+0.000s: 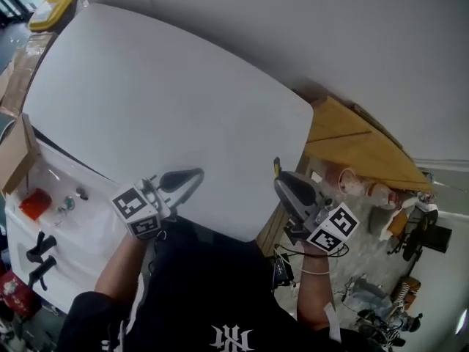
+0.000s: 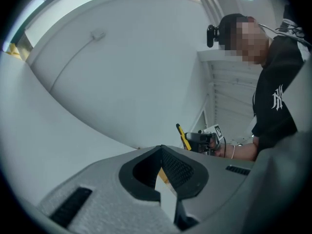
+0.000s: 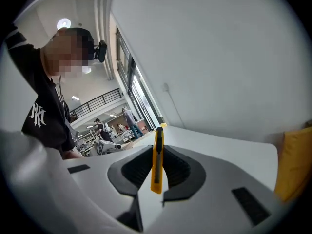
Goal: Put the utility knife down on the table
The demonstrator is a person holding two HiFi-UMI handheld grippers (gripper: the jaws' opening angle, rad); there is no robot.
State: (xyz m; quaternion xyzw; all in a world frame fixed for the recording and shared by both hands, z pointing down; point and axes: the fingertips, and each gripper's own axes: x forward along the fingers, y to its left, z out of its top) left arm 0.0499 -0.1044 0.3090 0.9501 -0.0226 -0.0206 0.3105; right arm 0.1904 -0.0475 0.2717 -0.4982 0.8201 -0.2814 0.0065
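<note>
My right gripper (image 1: 281, 179) hangs just off the near right edge of the white table (image 1: 146, 86), shut on a yellow utility knife (image 1: 277, 167). In the right gripper view the knife (image 3: 157, 160) stands upright, clamped between the dark pads (image 3: 178, 169), its tip pointing out over the table (image 3: 219, 145). My left gripper (image 1: 196, 174) hovers over the table's near edge, shut with nothing in it. The left gripper view shows its jaws (image 2: 161, 149) closed together, and beyond them the right gripper (image 2: 202, 139) with the knife (image 2: 184, 136).
A cardboard box (image 1: 18, 152) and a white shelf (image 1: 80, 233) with a red item (image 1: 34, 202) and small parts stand at the left. A yellow object (image 1: 55, 6) lies past the far left corner. Wooden boards (image 1: 352, 145) and floor clutter (image 1: 410, 226) are at the right.
</note>
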